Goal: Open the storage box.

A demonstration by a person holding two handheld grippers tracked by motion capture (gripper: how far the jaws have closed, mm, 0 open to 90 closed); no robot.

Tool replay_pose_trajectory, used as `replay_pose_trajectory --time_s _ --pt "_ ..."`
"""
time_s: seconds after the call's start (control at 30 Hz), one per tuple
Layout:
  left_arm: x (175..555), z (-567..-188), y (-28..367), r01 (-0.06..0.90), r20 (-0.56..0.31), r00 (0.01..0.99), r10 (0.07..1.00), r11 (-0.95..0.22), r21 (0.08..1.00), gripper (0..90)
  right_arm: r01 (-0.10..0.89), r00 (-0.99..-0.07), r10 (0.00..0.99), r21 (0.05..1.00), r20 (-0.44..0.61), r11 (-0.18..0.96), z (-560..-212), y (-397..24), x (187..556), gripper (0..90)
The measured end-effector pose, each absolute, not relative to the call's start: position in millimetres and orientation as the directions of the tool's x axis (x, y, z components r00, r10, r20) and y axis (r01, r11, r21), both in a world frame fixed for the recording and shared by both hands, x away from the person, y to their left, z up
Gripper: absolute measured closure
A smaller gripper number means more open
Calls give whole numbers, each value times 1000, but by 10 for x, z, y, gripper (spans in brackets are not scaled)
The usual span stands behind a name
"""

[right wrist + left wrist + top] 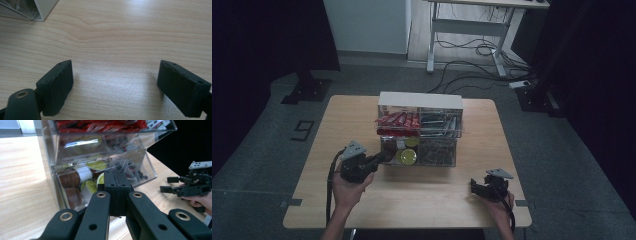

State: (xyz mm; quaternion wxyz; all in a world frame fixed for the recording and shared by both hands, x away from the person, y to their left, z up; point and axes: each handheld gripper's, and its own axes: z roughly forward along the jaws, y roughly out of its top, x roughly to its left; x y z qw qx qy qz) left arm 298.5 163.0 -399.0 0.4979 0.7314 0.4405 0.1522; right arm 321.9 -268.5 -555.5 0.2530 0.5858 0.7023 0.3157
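left gripper (117, 178) | jaws pressed together, nothing seen between them; tips held just before the lower front compartment of the clear organizer (147, 167), where coffee pods (96, 165) are lodged | right gripper (115, 82) | jaws spread wide, nothing held; parked over bare table (130, 30), well apart from the organizer

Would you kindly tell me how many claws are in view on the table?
2: the left claw, shut, at the front of the clear organiser; the right claw, open, over bare table near the right edge.
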Motion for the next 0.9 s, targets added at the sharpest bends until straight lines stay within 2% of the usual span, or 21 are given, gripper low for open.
replay_pose_trajectory --time_s 0.9 --pt "3142 -3763 1446 477 -225 609 761 -125 870 900 661 -192 981 741 15 118 -5554 -2683 3217 145"
